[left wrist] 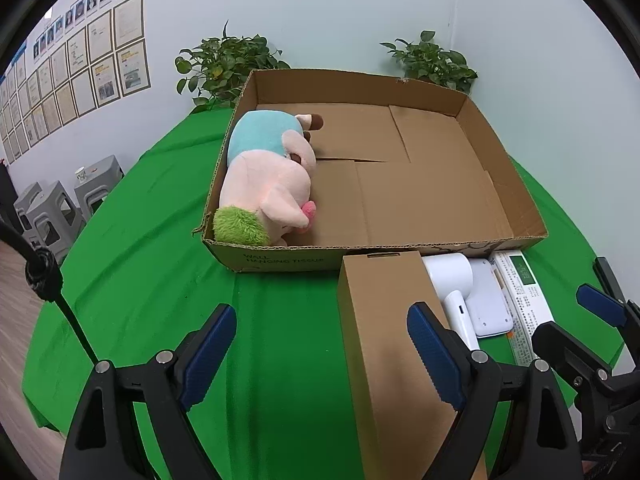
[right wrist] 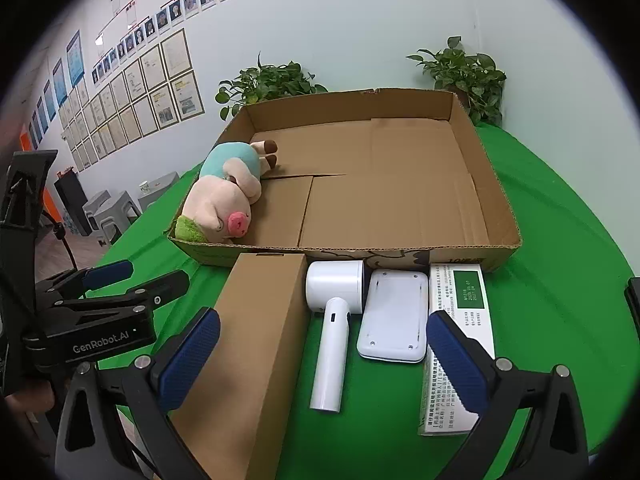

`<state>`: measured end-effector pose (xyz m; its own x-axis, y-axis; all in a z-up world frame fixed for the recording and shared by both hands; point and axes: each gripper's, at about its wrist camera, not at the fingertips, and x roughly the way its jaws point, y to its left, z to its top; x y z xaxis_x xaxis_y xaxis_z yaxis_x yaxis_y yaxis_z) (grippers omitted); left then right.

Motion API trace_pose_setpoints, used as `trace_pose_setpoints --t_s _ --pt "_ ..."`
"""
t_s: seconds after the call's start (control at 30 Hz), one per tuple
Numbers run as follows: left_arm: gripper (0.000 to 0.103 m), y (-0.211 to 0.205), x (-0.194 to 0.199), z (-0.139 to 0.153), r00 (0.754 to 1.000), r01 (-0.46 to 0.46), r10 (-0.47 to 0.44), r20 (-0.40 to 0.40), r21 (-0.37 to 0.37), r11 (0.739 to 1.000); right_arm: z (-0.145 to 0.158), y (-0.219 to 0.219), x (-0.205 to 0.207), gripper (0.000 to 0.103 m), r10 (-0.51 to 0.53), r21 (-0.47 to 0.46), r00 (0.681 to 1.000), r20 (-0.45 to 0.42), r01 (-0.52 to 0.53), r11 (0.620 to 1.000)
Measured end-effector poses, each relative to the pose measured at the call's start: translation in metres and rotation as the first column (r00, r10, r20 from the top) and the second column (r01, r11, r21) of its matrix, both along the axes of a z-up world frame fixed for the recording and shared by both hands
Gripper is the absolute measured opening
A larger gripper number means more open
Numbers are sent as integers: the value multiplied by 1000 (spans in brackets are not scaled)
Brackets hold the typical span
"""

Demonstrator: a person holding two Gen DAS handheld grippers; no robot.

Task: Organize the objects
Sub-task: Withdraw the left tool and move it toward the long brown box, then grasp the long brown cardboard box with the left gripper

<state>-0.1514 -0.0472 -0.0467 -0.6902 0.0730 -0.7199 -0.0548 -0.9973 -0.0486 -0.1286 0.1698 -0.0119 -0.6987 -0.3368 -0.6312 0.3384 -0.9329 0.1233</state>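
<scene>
A long plain brown cardboard carton [right wrist: 256, 344] lies flat on the green tablecloth [right wrist: 560, 280], its near end between the pads of the left gripper [left wrist: 328, 356] in that gripper's own view, its long axis running from 6 o'clock up to 12 o'clock, the far end stopping just short of the front wall of the wide, shallow open cardboard tray [right wrist: 508, 216]. Rigid and probably light, the carton should take a grip across its narrow width, near mid-length, without crushing. The left gripper stands open, jaws not pressing on the carton, and the right gripper [right wrist: 324, 360] is spread wide and empty above a white plastic handheld device with a round head [right wrist: 332, 332]. That device lies just at 3 o'clock of the carton, handle towards 6 o'clock; smooth and likely slippery, it is best taken by the handle. Further towards 3 o'clock sit a white rounded flat pad [right wrist: 394, 314] and a white-and-green printed box [right wrist: 460, 312]. A soft pink plush pig in a blue top [right wrist: 228, 196] already lies in the tray's 9 o'clock side, snout towards 6 o'clock
</scene>
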Motion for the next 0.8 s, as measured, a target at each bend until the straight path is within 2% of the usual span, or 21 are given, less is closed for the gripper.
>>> trace_pose_setpoints --t_s 0.3,0.53,0.63,0.8 --pt "87 0 3 1 999 34 -34 14 45 998 3 4 3 103 1 -13 1000 -8 -1 1000" --pt "87 -1 8 -4 993 96 -105 57 142 985 2 4 9 103 52 -52 999 -4 -52 997" --pt "87 -2 11 -7 982 152 -169 79 190 970 -4 2 16 103 141 -83 989 32 -138 987" --pt "87 0 13 -19 959 214 -253 126 264 940 -24 -7 37 103 348 -185 930 122 -323 928"
